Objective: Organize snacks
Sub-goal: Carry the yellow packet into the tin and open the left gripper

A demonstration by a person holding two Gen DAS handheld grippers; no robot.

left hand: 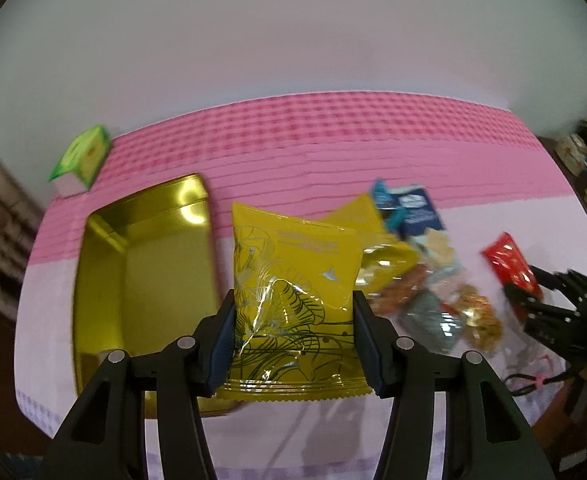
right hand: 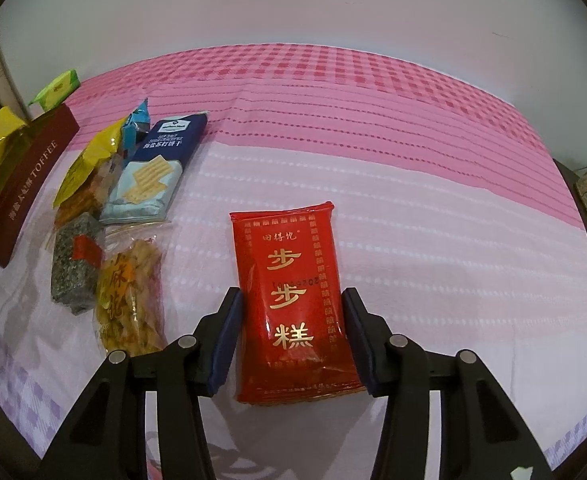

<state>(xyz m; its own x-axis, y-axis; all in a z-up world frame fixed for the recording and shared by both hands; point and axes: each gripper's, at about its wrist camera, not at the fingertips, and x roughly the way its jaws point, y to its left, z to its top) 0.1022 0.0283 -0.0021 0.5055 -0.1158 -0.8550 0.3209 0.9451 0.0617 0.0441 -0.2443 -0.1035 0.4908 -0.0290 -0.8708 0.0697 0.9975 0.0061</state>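
My left gripper (left hand: 293, 304) is shut on a yellow snack packet (left hand: 293, 264) and holds it upright above the table. Just left of it stands an open gold tin (left hand: 105, 280), empty inside. In the right wrist view a red snack packet (right hand: 289, 264) with gold characters lies flat on the cloth. My right gripper (right hand: 291, 300) straddles its lower half, and both pads rest against its long edges. The left wrist view also shows the right gripper (left hand: 533, 296) and the red packet (left hand: 507, 260) at the far right.
A pile of snacks lies between the grippers: a blue cracker packet (right hand: 153, 172), a grey-green block (right hand: 73, 268), a clear bag of fried snacks (right hand: 129, 300) and a yellow bag (right hand: 89, 160). A dark red toffee box (right hand: 29, 176) and a green box (right hand: 57, 88) sit at left.
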